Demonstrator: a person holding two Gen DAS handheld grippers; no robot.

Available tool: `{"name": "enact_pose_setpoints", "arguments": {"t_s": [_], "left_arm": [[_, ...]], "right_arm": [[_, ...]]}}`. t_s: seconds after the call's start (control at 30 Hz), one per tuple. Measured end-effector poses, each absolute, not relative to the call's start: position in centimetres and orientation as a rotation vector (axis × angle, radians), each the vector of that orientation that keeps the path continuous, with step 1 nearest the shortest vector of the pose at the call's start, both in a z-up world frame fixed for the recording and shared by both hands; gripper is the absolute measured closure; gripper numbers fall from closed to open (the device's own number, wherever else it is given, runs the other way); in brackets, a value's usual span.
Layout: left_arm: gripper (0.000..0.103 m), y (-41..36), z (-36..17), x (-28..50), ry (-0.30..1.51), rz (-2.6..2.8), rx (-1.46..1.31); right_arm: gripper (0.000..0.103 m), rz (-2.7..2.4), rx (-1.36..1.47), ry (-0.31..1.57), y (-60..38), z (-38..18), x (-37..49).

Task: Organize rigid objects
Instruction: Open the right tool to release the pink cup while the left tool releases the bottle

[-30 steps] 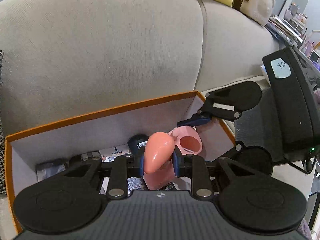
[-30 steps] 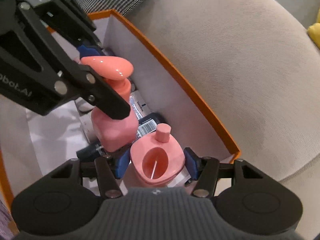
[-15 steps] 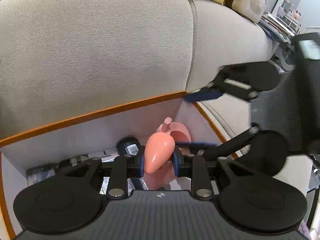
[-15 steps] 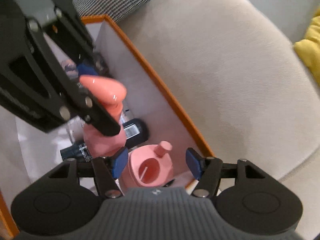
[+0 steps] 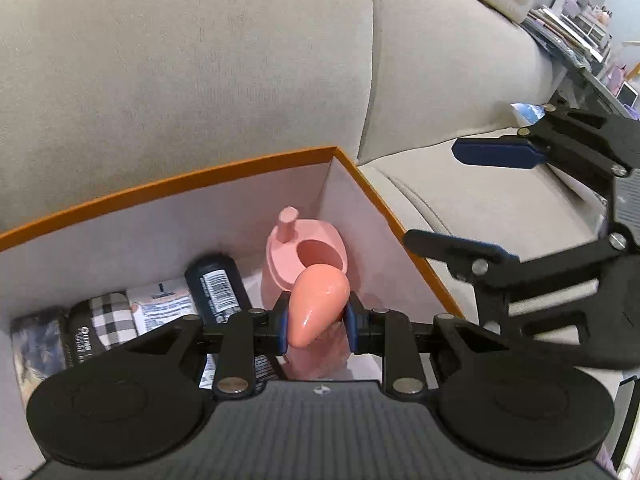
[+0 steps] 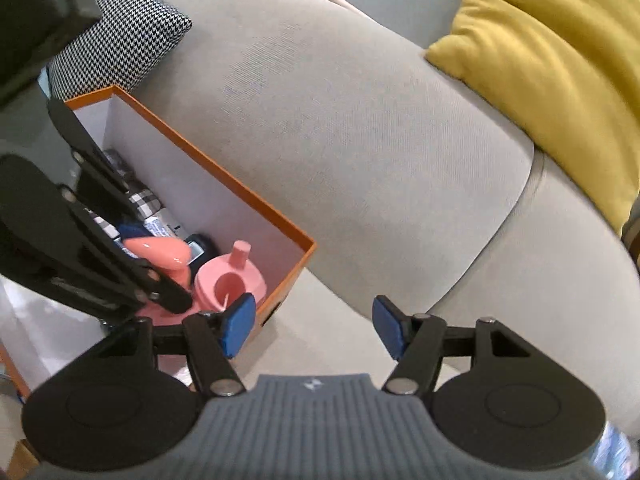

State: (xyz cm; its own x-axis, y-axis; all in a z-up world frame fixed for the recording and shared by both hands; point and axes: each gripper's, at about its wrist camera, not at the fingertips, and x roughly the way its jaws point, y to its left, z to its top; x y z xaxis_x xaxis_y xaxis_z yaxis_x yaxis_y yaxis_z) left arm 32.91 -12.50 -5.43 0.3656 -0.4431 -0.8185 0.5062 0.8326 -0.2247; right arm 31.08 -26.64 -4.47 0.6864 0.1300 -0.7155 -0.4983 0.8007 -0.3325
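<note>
An orange-rimmed box (image 5: 168, 182) sits on a beige sofa. My left gripper (image 5: 316, 326) is shut on the pump head of a pink pump bottle (image 5: 316, 308) and holds it inside the box's right end; it shows in the right wrist view (image 6: 160, 254) too. A second pink bottle without its pump (image 5: 306, 254) stands in the box's far right corner, also seen in the right wrist view (image 6: 230, 282). My right gripper (image 6: 310, 326) is open and empty, above the sofa seat outside the box; it shows in the left wrist view (image 5: 560, 184).
In the box lie a dark bottle with a barcode (image 5: 218, 286), a white tube (image 5: 160, 308) and a checked item (image 5: 108, 316). A houndstooth cushion (image 6: 116, 36) and a yellow cushion (image 6: 560, 52) rest on the sofa. Shelves with clutter (image 5: 576, 36) stand at far right.
My right gripper opened, let go of the open pink bottle in the box corner, and pulled back up and out of the box. My left gripper kept its hold on the pump bottle.
</note>
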Motion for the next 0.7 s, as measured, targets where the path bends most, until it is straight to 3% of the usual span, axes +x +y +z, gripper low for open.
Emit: {"name": "enact_pose_setpoints", "arguments": {"t_s": [0.43, 0.6, 0.7], "left_arm": [[0.072, -13.5, -6.5, 33.5, 1.036, -0.592, 0.025], [0.064, -12.9, -6.8, 34.3, 1.094, -0.62, -0.091], [0.053, -12.7, -6.7, 34.5, 1.111, -0.629, -0.138]], "right_arm": [[0.035, 0.371, -0.55, 0.746, -27.2, -3.9, 31.1], [0.033, 0.361, -0.557, 0.756, -27.2, -3.6, 30.6], [0.033, 0.361, -0.566, 0.76, -26.9, -3.6, 30.0]]}}
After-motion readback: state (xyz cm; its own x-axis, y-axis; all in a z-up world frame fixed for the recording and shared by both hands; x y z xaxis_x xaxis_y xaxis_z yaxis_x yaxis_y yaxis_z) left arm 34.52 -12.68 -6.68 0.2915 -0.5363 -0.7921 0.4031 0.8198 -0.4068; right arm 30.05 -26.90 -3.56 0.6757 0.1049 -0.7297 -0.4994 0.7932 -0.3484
